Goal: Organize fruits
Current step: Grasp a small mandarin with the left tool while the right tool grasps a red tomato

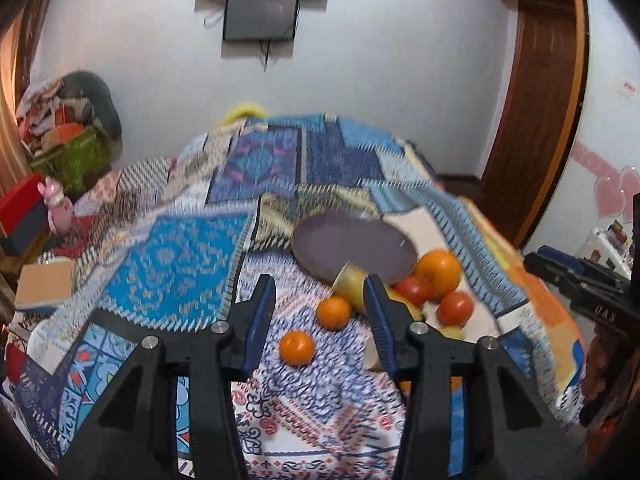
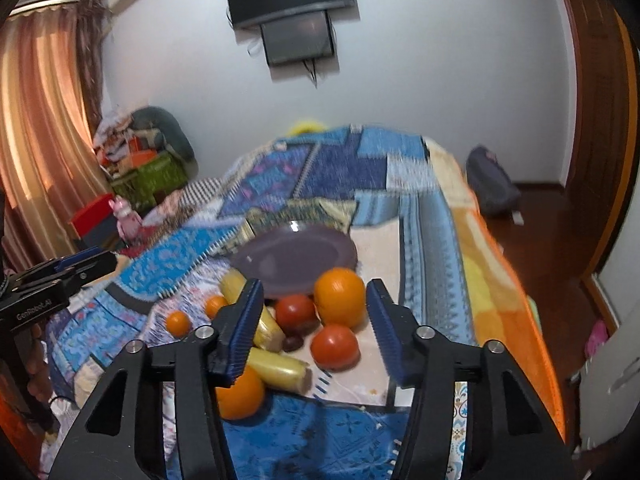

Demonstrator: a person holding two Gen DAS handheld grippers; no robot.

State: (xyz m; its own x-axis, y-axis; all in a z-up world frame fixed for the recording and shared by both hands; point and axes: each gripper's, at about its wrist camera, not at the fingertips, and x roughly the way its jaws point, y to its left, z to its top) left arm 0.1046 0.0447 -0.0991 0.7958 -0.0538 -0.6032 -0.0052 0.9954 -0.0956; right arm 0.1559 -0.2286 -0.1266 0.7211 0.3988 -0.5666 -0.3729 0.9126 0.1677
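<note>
Fruits [image 2: 340, 296] lie clustered on the patterned bedspread [image 2: 344, 432] against the purple plate's [image 2: 296, 256] near rim. Left gripper [image 1: 320, 300] and right gripper [image 2: 314, 304]: both wide, empty.

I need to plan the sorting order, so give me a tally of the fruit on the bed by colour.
Orange: 4, one large, one under the right fingers, two small
Red: 2
Yellow: 2
Dark, small: 1
Total: 9, all off the purple plate.
</note>
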